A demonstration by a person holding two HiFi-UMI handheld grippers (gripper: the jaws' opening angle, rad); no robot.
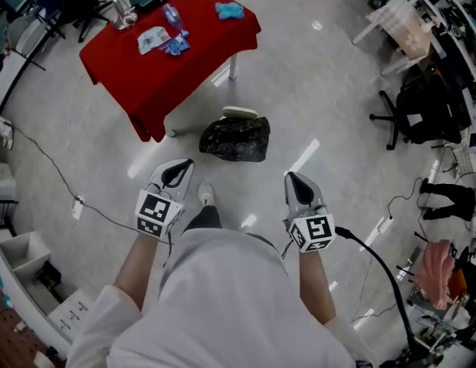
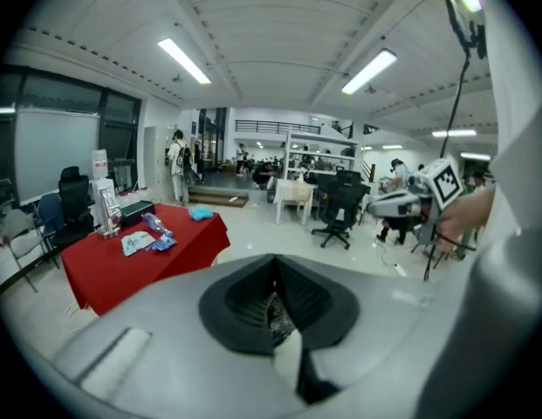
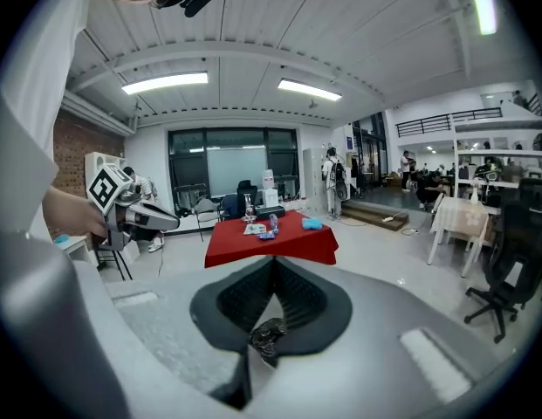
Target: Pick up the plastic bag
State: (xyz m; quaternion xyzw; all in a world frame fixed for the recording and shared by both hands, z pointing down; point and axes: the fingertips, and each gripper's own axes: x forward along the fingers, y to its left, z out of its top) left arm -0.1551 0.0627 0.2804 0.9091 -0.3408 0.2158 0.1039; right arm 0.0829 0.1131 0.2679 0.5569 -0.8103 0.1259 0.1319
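Plastic bag [image 1: 234,139], black and crumpled, lies on the pale floor [image 1: 322,90] just beside the near corner of the red-draped table [image 1: 157,75]. It is ahead of both grippers and apart from them, roughly midway between the lines they point along. The left gripper [image 1: 180,165] and the right gripper [image 1: 292,178] flank the person's shoe [image 1: 205,195]. Both have their jaws pressed together with nothing held; each gripper view shows the bag only beyond the closed tips.
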